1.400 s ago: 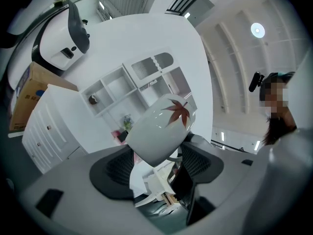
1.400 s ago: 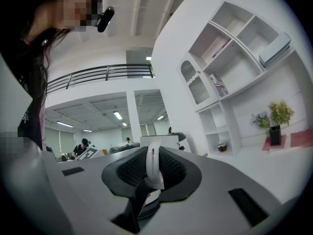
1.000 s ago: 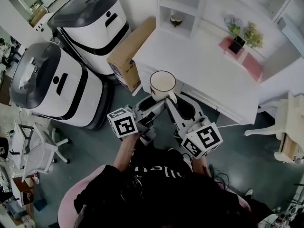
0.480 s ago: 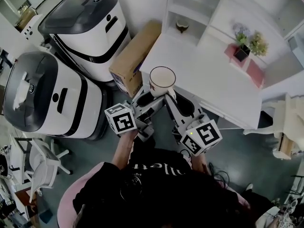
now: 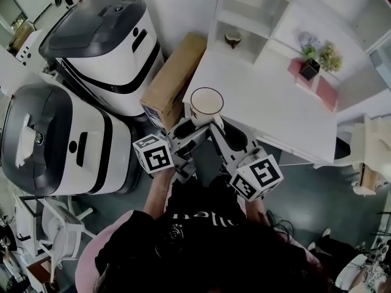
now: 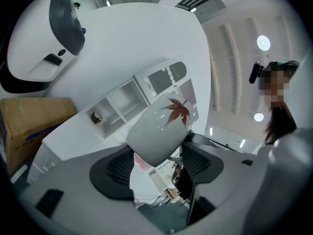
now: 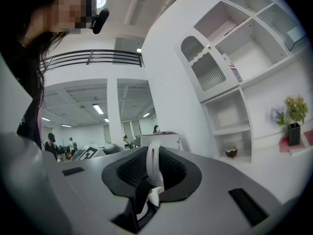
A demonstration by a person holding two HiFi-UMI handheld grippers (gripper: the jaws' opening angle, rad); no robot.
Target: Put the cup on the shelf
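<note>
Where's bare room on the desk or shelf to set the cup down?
For the cup: the desk has a wide bare stretch between the cardboard box beside its left edge and the potted plant at the right. On the shelf, the compartment above the small brown bowl looks empty. It is crowded only around the plant.
</note>
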